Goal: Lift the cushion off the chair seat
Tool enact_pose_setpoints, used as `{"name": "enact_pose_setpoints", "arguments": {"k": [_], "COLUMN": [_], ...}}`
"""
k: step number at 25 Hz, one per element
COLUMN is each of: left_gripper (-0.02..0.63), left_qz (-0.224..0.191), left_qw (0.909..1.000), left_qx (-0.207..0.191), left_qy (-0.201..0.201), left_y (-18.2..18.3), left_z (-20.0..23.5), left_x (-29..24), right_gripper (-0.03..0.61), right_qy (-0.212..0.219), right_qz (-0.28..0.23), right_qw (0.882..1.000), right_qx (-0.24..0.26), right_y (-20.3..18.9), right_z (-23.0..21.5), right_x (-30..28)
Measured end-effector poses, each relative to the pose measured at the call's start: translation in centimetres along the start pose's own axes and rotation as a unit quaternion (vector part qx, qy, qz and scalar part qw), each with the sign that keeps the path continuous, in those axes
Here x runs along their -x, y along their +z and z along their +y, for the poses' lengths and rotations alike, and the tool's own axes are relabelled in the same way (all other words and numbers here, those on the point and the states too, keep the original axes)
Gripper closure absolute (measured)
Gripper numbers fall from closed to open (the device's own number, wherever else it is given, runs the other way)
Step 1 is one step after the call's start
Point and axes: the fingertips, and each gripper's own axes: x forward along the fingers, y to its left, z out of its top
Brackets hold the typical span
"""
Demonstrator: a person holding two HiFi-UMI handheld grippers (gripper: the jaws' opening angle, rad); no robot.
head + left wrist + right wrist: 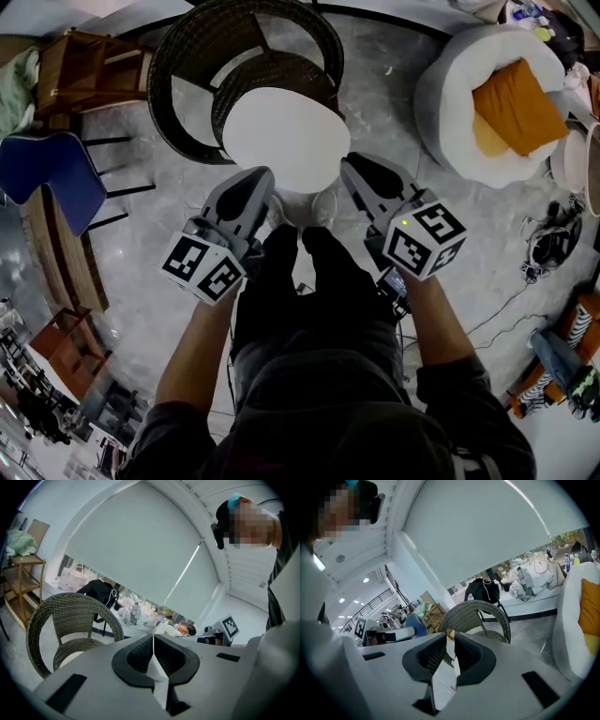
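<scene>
A white oval cushion (286, 136) lies on the seat of a dark wicker chair (187, 56) at the top centre of the head view. My left gripper (263, 177) hovers at the cushion's near left edge, its jaws shut and empty. My right gripper (351, 165) hovers at the near right edge, also shut and empty. Whether either tip touches the cushion is unclear. In the left gripper view the closed left gripper (153, 637) points past the wicker chair (75, 616), which is at lower left. In the right gripper view the wicker chair (476, 613) rises just behind the closed right gripper (450, 641).
A white round pouf seat (450, 84) with an orange cushion (514, 108) stands at the right. A blue chair (52, 173) and a wooden shelf (89, 70) stand at the left. Cables (548, 246) lie on the grey floor at right. The person's shoes (300, 208) stand just before the chair.
</scene>
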Motion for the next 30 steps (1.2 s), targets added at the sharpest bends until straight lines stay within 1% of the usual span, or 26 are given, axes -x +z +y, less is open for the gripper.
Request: {"name": "enact_pose_setpoints", "arguments": {"k": [6, 8, 10, 18, 21, 22, 25, 30], "left_gripper": [0.598, 0.568, 0.552, 0.518, 0.509, 0.506, 0.499, 0.491], "left_qz": [0.023, 0.031, 0.039, 0.080, 0.091, 0.095, 0.107, 0.123], "left_qw": [0.9996, 0.9992, 0.9985, 0.9946, 0.9928, 0.9922, 0.9905, 0.9870], "left_qx": [0.016, 0.023, 0.037, 0.065, 0.077, 0.079, 0.085, 0.100], "left_qy": [-0.003, -0.003, 0.004, 0.009, 0.015, 0.017, 0.021, 0.027], "left_y": [-3.4, -4.8, -6.1, -12.0, -13.8, -14.3, -16.0, -19.2], "left_z": [2.2, 3.0, 4.0, 6.7, 8.2, 8.6, 9.7, 10.9], "left_x": [-2.5, -3.0, -3.5, -5.6, -5.8, -5.8, -5.9, -6.0], "right_gripper": [0.563, 0.563, 0.563, 0.561, 0.560, 0.556, 0.511, 0.497], "right_qy": [-0.019, -0.028, -0.034, -0.047, -0.055, -0.056, -0.058, -0.071], "right_qz": [0.024, 0.032, 0.038, 0.068, 0.071, 0.072, 0.082, 0.096], "right_qw": [0.999, 0.999, 0.998, 0.995, 0.993, 0.993, 0.991, 0.988], "right_qx": [-0.018, -0.022, -0.029, -0.063, -0.077, -0.080, -0.088, -0.095], "right_y": [-3.0, -3.9, -4.8, -9.3, -10.4, -10.8, -12.3, -15.0], "right_z": [-3.3, -4.4, -5.3, -8.9, -9.8, -10.0, -10.9, -12.7], "right_x": [-1.6, -2.1, -2.8, -5.1, -5.8, -6.1, -6.8, -7.4]}}
